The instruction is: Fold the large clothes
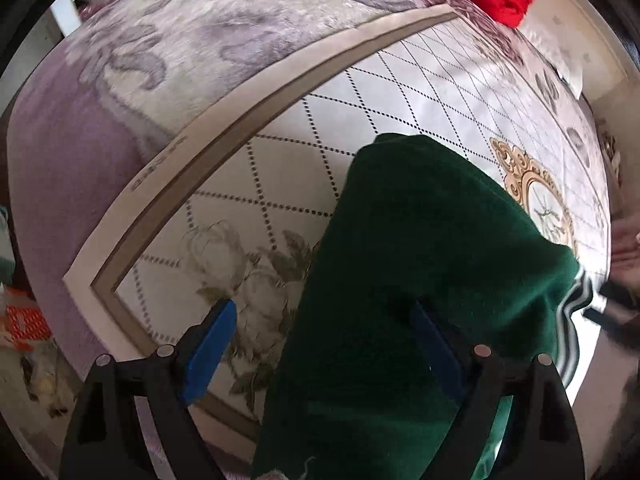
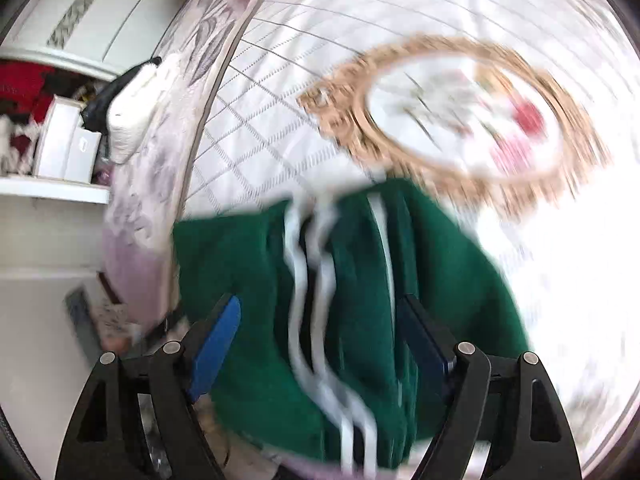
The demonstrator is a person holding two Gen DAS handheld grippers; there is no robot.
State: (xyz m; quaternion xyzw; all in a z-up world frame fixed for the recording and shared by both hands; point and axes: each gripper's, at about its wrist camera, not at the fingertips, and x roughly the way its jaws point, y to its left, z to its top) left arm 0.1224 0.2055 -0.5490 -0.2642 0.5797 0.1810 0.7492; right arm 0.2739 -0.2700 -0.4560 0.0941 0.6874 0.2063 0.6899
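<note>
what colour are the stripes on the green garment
White stripes on the green garment, clearest in the right wrist view.

Our right gripper (image 2: 318, 336), jaws wide apart, above the white-striped green garment (image 2: 348, 300) on the patterned bedspread (image 2: 280, 92).

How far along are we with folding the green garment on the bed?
Done: the green garment already lies in a narrow doubled strip on the bedspread, its white stripes bunched at one end. In hand: nothing; the left gripper and right gripper stand open above the cloth, gripping nothing. Left: at least one more fold looks needed, though the blurred right view hides the exact layering.
</note>
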